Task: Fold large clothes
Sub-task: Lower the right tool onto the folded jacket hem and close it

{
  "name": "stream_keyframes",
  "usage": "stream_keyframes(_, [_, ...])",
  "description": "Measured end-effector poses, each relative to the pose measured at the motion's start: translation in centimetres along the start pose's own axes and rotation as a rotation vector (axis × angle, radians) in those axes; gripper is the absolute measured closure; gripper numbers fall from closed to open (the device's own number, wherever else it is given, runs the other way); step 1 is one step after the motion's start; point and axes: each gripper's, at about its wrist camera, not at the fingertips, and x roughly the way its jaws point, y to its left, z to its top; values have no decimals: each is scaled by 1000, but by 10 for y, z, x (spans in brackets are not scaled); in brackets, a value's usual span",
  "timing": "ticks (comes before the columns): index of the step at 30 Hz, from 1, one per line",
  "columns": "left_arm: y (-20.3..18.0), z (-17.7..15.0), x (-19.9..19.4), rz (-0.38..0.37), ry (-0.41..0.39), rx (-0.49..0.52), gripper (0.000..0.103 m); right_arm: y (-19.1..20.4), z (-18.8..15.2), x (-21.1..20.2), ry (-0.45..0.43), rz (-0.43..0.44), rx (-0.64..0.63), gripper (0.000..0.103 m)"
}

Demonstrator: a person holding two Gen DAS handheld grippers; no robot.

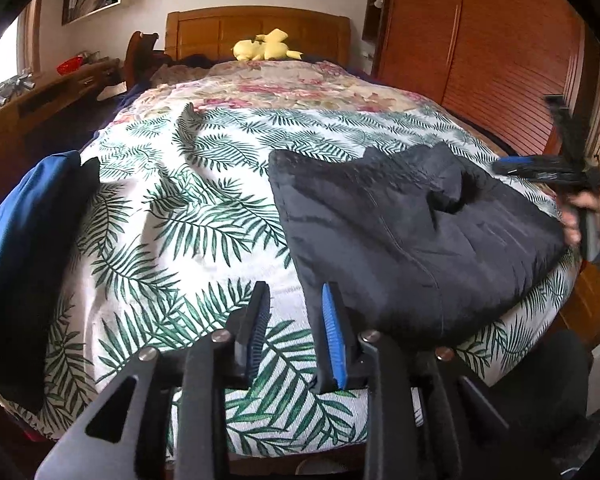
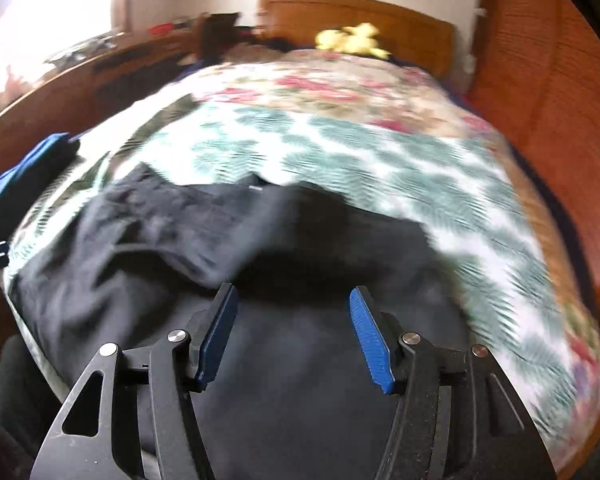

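A dark, near-black garment (image 1: 412,232) lies folded over on the right half of a bed covered with a leaf-print sheet (image 1: 180,208). My left gripper (image 1: 294,286) stands open just left of the garment's near edge, with only the sheet showing between its blue pads. At the far right of the left wrist view, a hand (image 1: 580,216) holds my right gripper (image 1: 548,168), which is blurred, beside the garment. In the blurred right wrist view, the right gripper (image 2: 293,288) is open above the dark garment (image 2: 180,240), with no cloth pinched between its fingers.
A blue cloth pile (image 1: 16,240) lies on the bed's left edge. A yellow plush toy (image 1: 266,46) rests by the wooden headboard (image 1: 256,28). A wooden wardrobe (image 1: 480,40) stands close on the right, and a desk (image 1: 60,88) runs along the left.
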Motion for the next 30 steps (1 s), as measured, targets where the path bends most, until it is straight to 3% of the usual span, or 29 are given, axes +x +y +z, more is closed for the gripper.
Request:
stream_keyframes(4, [1, 0, 0, 4, -6, -2, 77, 39, 24, 62, 43, 89, -3, 43])
stream_keyframes(7, [2, -3, 0, 9, 1, 3, 77, 52, 34, 96, 88, 66, -20, 43])
stream_keyframes(11, [6, -5, 4, 11, 13, -15, 77, 43, 35, 158, 288, 60, 39, 43])
stream_keyframes(16, [11, -10, 8, 3, 26, -28, 76, 39, 35, 173, 293, 62, 55, 41])
stream_keyframes(21, [7, -9, 11, -4, 30, -20, 76, 49, 42, 183, 295, 51, 22, 49])
stream_keyframes(24, [4, -8, 10, -10, 24, -14, 76, 49, 44, 186, 296, 61, 4, 59])
stream_keyframes(25, [3, -8, 10, -11, 24, -12, 76, 48, 44, 186, 294, 62, -5, 69])
stream_keyframes(26, [2, -7, 10, -12, 25, -12, 76, 46, 45, 185, 291, 45, -11, 86])
stream_keyframes(30, [-1, -8, 12, -14, 32, -6, 76, 39, 48, 186, 291, 70, -16, 95])
